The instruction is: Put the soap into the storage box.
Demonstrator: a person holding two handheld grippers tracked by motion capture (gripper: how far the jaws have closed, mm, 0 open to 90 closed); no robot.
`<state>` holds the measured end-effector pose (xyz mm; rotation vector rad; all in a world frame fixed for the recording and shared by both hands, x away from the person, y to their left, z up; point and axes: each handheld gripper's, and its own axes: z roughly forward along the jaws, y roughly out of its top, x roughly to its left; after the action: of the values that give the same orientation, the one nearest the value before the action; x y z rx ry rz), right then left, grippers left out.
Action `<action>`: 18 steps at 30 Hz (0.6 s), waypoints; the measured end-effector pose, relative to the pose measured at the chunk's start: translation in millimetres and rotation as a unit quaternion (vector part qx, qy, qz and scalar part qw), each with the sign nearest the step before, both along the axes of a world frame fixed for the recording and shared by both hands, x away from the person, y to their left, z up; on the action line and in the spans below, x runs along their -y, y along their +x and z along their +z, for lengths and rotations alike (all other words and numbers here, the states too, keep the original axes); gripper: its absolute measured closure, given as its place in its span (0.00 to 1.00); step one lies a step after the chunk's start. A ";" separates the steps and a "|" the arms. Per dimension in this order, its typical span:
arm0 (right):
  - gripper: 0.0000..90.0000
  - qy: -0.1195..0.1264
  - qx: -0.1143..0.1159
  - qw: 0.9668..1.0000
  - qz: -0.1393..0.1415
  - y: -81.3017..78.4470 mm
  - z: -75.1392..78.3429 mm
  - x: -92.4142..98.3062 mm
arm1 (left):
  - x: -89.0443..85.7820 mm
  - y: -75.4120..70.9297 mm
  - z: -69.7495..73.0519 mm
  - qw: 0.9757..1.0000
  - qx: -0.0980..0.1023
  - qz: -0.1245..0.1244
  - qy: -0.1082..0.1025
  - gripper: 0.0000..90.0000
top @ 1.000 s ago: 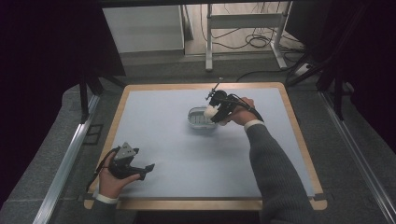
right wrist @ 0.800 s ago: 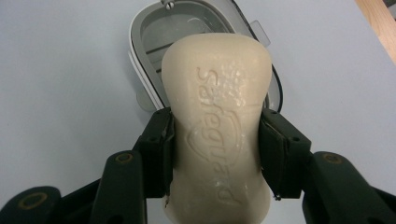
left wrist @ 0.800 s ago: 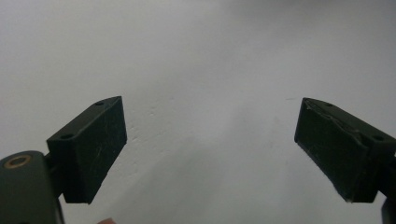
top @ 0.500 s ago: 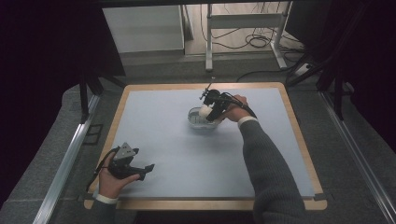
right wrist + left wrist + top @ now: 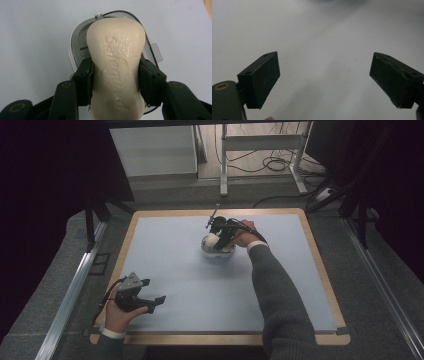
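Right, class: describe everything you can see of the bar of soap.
The bar of soap is cream-coloured and waxy-looking, with rounded ends, a narrower waist and raised lettering on its top face. The right gripper is shut on its waist, one black pad pressed against each side. It is held lengthwise over a white soap dish on the pale blue table. Whether it touches the dish cannot be told.

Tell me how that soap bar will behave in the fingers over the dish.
The soap bar looks rigid, so it should hold shape. Its smooth, rounded, waisted sides may slip between the right gripper fingers. The soap dish looks light; it may slide.
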<state>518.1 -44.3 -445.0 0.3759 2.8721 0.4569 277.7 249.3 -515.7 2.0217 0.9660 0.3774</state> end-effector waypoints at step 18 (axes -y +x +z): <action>0.48 0.040 0.004 0.999 -0.035 -4.8 7.0 1.7 | 2.2 -0.1 -0.2 1.000 0.000 -0.003 0.002 0.11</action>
<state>513.3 -46.0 -438.1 0.4843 2.8280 0.5613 277.6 247.2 -515.9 2.0276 0.9595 0.3759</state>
